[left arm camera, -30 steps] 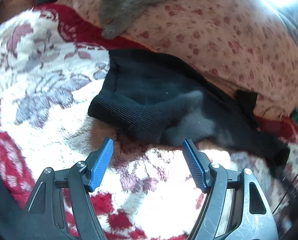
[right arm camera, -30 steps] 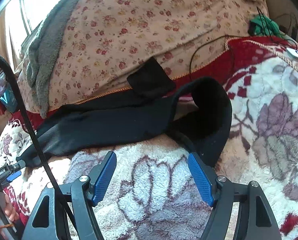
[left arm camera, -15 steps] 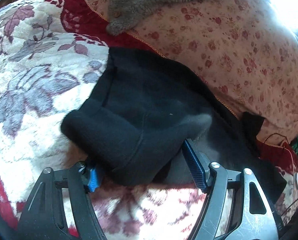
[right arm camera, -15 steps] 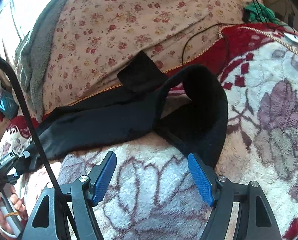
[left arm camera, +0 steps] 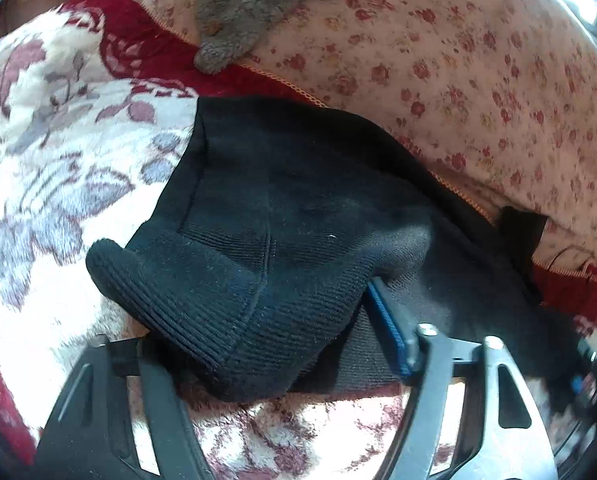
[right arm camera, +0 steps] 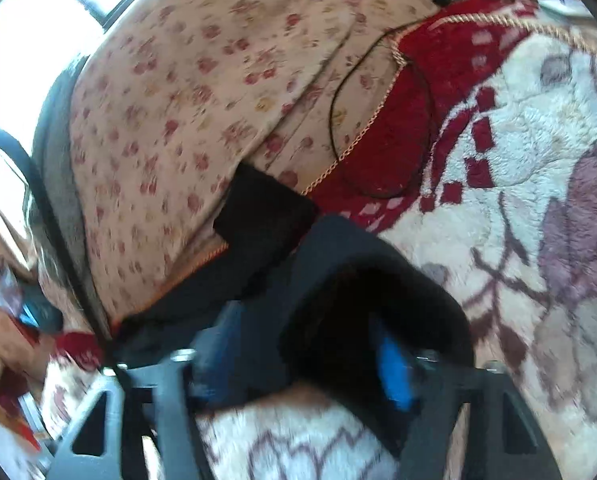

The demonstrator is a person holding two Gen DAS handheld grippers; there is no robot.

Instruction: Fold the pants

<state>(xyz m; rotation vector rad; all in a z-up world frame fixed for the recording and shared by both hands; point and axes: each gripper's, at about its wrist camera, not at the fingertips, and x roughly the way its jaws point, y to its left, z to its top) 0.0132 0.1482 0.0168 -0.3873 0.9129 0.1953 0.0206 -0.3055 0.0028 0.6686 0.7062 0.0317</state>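
The black pants lie on a flowered fleece blanket, their far edge against a floral quilt. In the left wrist view the ribbed waistband bulges between the jaws of my left gripper. The jaws stand wide apart; the left finger is hidden under the cloth, and the right blue pad shows. In the right wrist view a leg end of the pants sits between the jaws of my right gripper. Those jaws are also apart, and the view is blurred.
A floral quilt is heaped along the far side, with a grey fleece garment on it. A thin black cable loops over the quilt and the blanket's red border. A thick black cable hangs at left.
Both grippers have moved forward onto the pants. The waistband now lies between the left jaws and the leg end between the right jaws. The jaws stay open.
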